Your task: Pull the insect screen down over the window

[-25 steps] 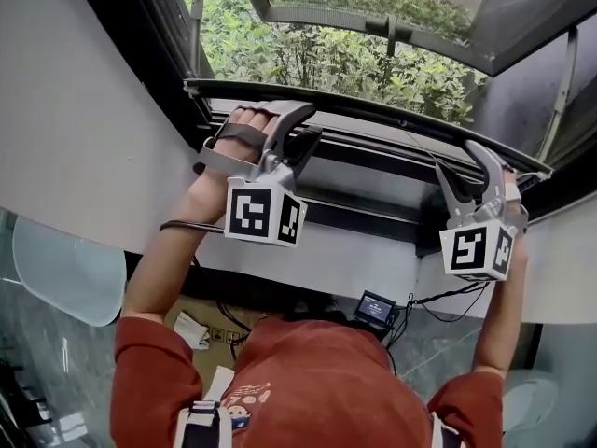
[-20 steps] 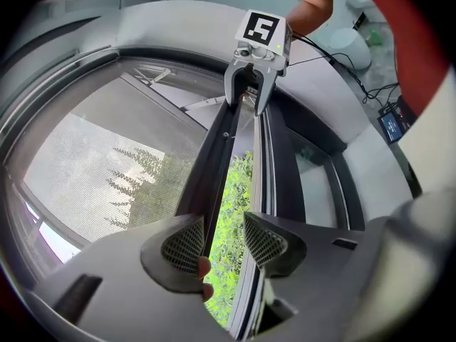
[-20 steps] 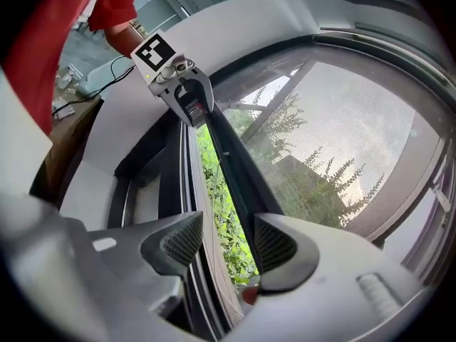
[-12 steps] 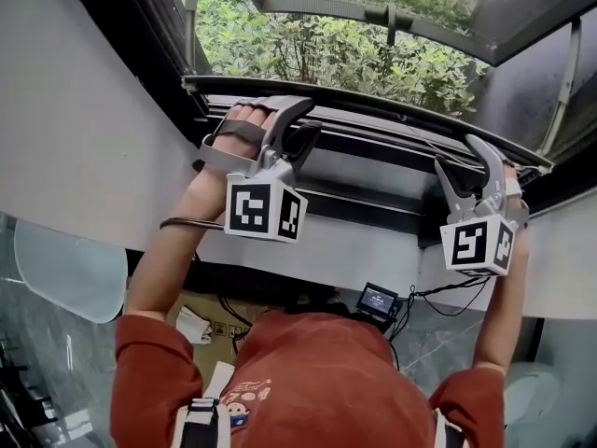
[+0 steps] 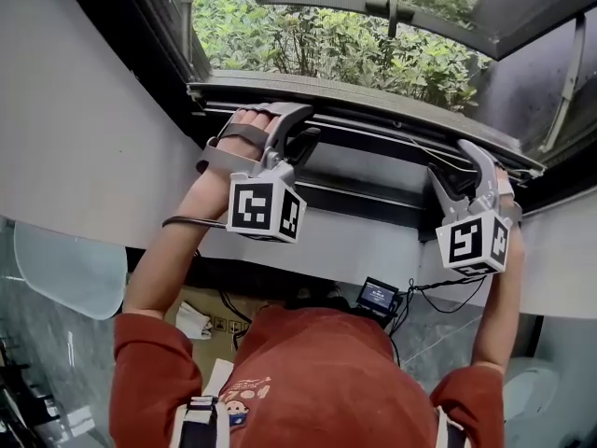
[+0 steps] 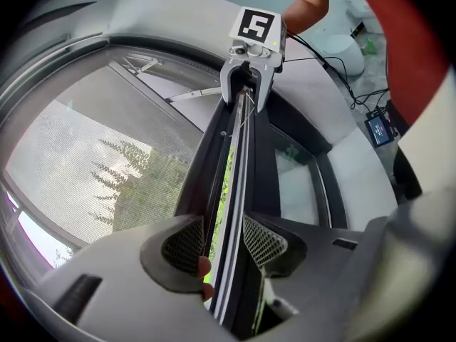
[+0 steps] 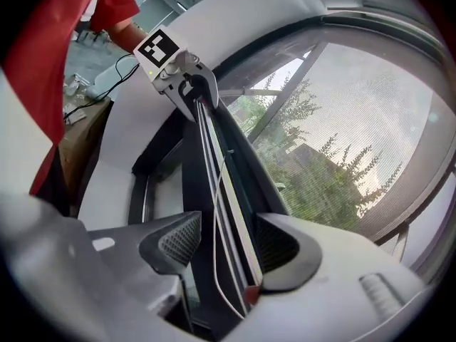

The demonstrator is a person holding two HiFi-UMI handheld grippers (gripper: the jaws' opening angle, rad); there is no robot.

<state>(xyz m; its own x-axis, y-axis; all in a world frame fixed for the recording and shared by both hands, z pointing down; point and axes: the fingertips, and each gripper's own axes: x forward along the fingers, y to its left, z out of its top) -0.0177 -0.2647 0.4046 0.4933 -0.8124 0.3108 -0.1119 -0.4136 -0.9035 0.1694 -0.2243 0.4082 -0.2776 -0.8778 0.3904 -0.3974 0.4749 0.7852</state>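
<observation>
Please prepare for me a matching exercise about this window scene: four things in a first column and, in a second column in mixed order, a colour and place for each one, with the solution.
Column one
1. screen bar
2. shirt
3. plants
4. small device

Column two
a. green, outdoors
b. black, just under the white sill
c. red, at the bottom of the head view
d. dark grey, spanning the opening

Pairs: 1-d, 2-c, 3-a, 4-b

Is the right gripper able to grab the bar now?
Probably yes: the bar runs right between the right gripper's jaws, which have just been opening, and nothing blocks it; they only need to close.
</observation>
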